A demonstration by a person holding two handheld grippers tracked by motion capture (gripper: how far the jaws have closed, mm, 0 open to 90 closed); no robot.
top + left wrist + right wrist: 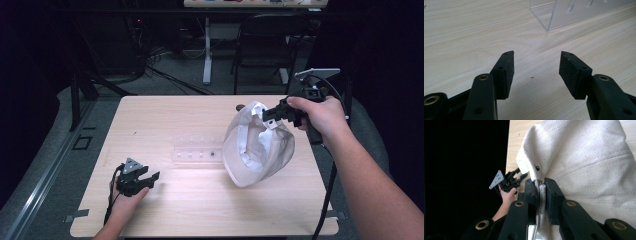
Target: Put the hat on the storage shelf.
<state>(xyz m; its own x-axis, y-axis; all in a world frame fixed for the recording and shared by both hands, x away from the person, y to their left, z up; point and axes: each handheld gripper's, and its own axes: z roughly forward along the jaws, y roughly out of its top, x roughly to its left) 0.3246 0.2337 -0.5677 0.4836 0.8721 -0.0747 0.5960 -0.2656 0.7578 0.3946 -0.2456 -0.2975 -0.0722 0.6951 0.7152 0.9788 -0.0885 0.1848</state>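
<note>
Cap: a cream canvas cap (257,150), coarse weave with stitched seams, hangs at the right of the table (165,120), its lower edge at or just above the pale wood-grain top.
Right gripper: the right gripper (270,114) is clamped tight on a fold of the cap's cloth, jaws almost together.
Left gripper: the left gripper (536,72) sits low at the near left, jaws wide apart, gripping nothing.
Rack: a clear plastic rack (197,153) lies mid-table; its contents are too small to make out.

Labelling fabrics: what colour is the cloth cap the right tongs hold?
Off-white, plain woven cloth cap; clearest in the right gripper view.
</note>
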